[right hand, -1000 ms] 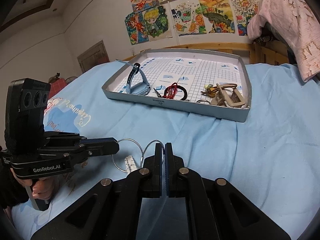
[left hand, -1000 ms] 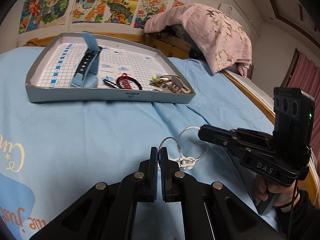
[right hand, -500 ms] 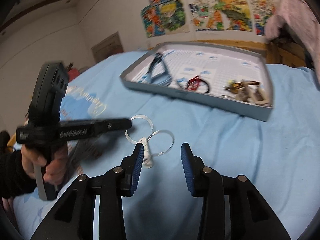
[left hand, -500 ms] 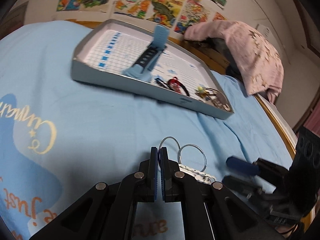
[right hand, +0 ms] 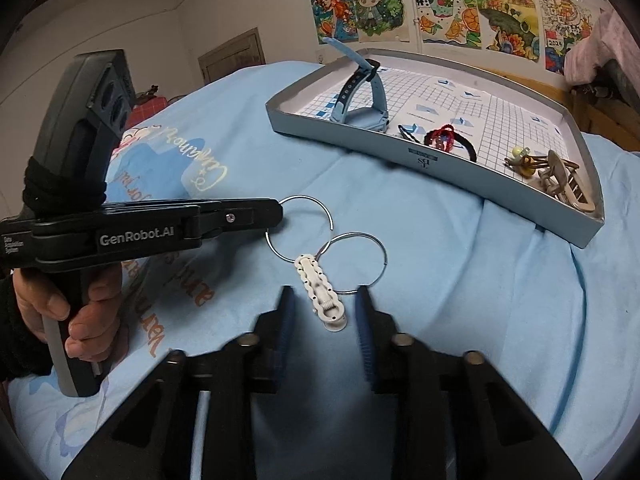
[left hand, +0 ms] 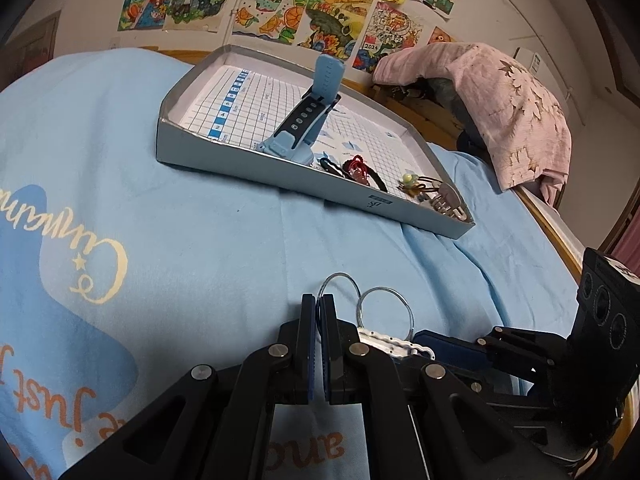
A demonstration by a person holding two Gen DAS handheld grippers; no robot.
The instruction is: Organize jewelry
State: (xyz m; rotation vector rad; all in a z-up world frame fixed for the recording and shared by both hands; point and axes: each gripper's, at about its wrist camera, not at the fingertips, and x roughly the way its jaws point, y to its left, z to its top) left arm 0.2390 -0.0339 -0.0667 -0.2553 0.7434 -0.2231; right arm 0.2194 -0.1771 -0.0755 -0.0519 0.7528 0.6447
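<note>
While the pair of hoop earrings point(right hand: 326, 246) on its white clip point(right hand: 320, 290) lies on the light blue bed sheet point(right hand: 460, 288), short of the grey tray point(right hand: 436, 168), the left claw point(left hand: 319, 312) is pinched shut on the nearer wire hoop, its pads meeting with the ring caught between them. The right claw point(right hand: 323, 312) stands a little apart around the white clip; its jaws have just been closing from a wider gap, and the clip sits between the pads without either one pressing on it, so it holds nothing as yet.

The person's hand point(right hand: 76, 308) wraps the left tool's grip at the left of the right wrist view.

Further off, the tray already carries several pieces along its near wall: a blue watch point(left hand: 308, 124) propped up on its strap, a red and black hair tie point(left hand: 358, 170), a small green-beaded piece point(left hand: 410, 180) and a tan hair claw clip point(right hand: 564, 180) in the corner. That points to a task well under way. The earrings look like the only loose item left on the bed in these views; what remains, by my reading, is to get a firm hold on the clip, carry the set across and lay it in a free part of the tray.
</note>
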